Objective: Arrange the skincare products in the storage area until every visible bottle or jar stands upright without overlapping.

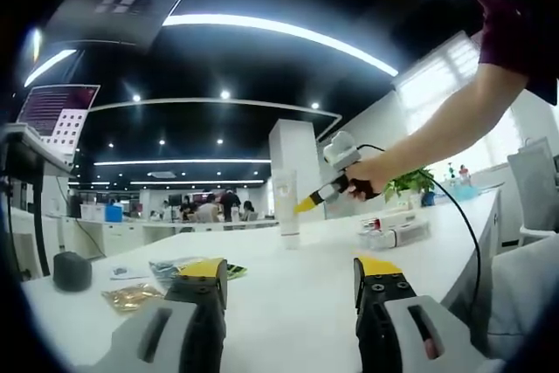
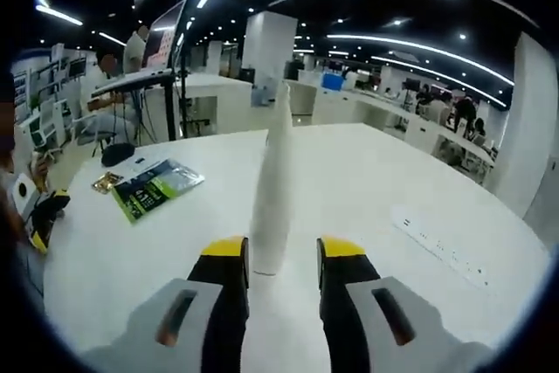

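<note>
The left black yellow-tipped two-jaw gripper point(image 1: 291, 281) is held level, jaws parted. The right black yellow-tipped gripper point(image 2: 283, 259), parted, is gripped by a bare-armed hand point(image 1: 371, 174) at two o'clock.

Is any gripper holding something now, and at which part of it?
Nothing is held. The right gripper is open, with the base of the upright white tube between its jaws and gaps on both sides. The left gripper is open over the table.

Both grippers: grey bodies, black jaws w/ yellow tips. Right gripper point(image 1: 307, 203), at 1 o'clock in left gripper view: white housing, black cable. Person's sleeve point(image 1: 515, 15): dark maroon, short.
</note>
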